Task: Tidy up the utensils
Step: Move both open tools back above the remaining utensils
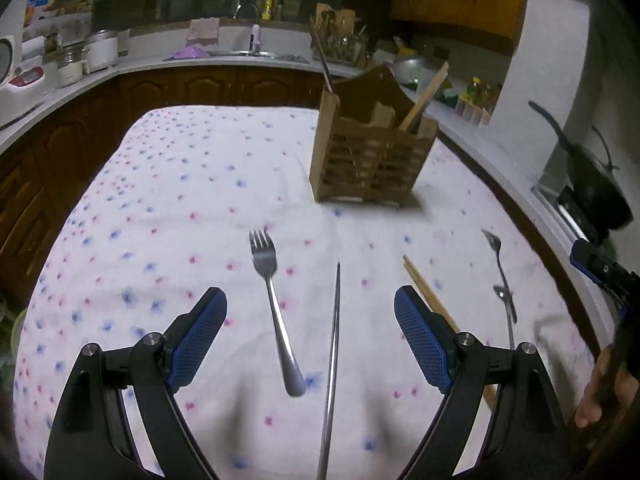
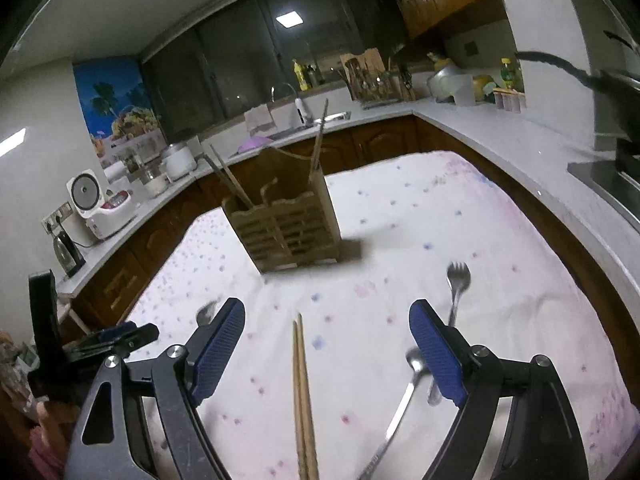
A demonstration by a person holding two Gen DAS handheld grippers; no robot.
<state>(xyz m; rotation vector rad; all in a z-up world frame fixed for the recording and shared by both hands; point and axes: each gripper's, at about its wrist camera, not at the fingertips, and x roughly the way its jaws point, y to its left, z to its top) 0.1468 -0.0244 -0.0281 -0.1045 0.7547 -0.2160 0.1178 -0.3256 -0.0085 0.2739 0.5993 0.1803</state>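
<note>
Left hand-held gripper (image 1: pixel 310 312) jaws wide, empty, over steel fork (image 1: pixel 274 304) and metal chopsticks (image 1: pixel 334 344) on floral-cloth table (image 1: pixel 168 208). Slatted wooden utensil caddy (image 1: pixel 370 156) beyond. Right hand-held gripper (image 2: pixel 326 328) likewise spread, over wooden chopsticks (image 2: pixel 302 392); steel spoon (image 2: pixel 400 400) beside.

No readable text, label or number anywhere — the bottles and appliances are too small and blurred.

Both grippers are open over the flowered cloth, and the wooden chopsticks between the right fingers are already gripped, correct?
Not gripped. The right wrist view shows the wooden chopsticks lying on the flowered cloth between the right gripper's open fingers, untouched. The left gripper is open too.
</note>
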